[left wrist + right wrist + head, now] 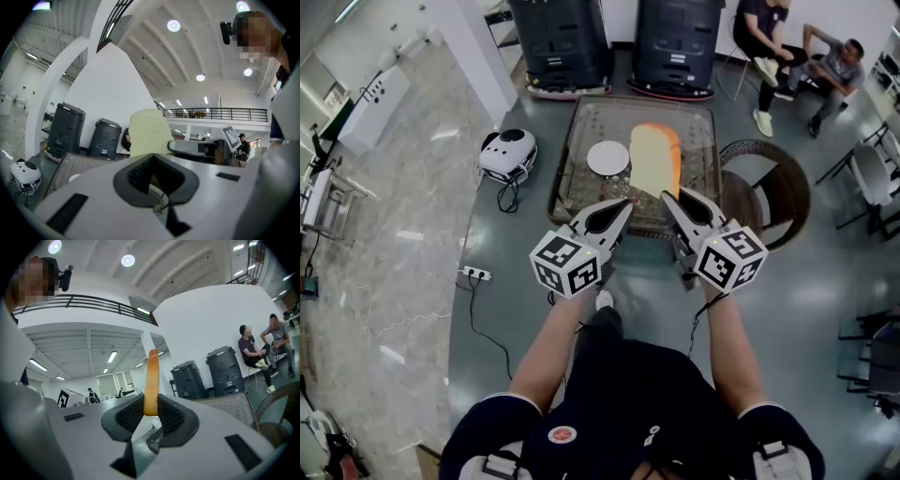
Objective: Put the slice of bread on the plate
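Dark shirt (628, 394) nearest, round chest badge (562, 434) too small to read. Right gripper (667, 195) clamped on slice of bread (656, 159), held over woven tray (698, 141) beside white plate (607, 157), lower edge hidden between pads. Left gripper (623, 206) parted, empty. Only square markers on cubes.

A large open lab or office hall with a glossy grey floor (825, 309), white walls and a high ribbed ceiling set with round lights (173, 25). A railed mezzanine (215, 114) overlooks it. Two tall dark machines (561, 42) stand by the wall, and two people (769, 37) sit on chairs nearby.
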`<state>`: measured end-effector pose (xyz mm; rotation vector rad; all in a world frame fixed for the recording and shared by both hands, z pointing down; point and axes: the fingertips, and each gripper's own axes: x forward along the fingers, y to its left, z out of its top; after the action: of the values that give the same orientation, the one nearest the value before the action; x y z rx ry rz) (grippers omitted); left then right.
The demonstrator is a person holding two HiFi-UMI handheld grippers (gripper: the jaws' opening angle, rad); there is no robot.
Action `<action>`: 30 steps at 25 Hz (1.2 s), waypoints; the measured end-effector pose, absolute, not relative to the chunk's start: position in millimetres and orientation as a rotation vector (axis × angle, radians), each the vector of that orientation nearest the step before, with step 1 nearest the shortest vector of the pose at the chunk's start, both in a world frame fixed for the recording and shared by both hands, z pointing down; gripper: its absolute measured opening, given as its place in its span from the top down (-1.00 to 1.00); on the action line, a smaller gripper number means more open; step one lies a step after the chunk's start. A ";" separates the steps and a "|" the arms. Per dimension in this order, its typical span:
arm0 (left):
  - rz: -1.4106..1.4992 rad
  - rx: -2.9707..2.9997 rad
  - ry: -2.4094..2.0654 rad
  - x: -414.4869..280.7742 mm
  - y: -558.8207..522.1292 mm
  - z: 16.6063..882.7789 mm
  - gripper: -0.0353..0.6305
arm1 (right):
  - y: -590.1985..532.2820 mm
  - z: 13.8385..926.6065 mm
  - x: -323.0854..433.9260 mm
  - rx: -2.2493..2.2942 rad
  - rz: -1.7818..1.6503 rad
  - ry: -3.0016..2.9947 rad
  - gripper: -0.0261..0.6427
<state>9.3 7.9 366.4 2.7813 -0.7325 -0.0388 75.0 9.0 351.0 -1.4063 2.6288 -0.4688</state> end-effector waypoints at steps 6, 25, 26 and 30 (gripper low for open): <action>-0.023 2.776 -0.729 -12.5 -51.0 365.3 0.88 | -49.2 352.0 55.4 -1.435 -0.491 2.638 0.67; 0.008 2.743 -0.674 -47.5 -176.0 375.7 0.88 | -177.2 364.3 26.3 -1.527 -0.569 2.624 0.67; 0.015 2.739 -0.678 -48.1 -178.6 378.6 0.88 | -180.5 366.8 26.7 -1.526 -0.575 2.624 0.67; 0.037 2.715 -0.713 -47.8 -190.3 390.4 0.88 | -195.2 381.5 31.0 -1.512 -0.613 2.642 0.67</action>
<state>-47.8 -190.3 390.4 2.7152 -0.7126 0.0371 31.0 -195.2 381.5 -1.5117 2.6419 -0.6129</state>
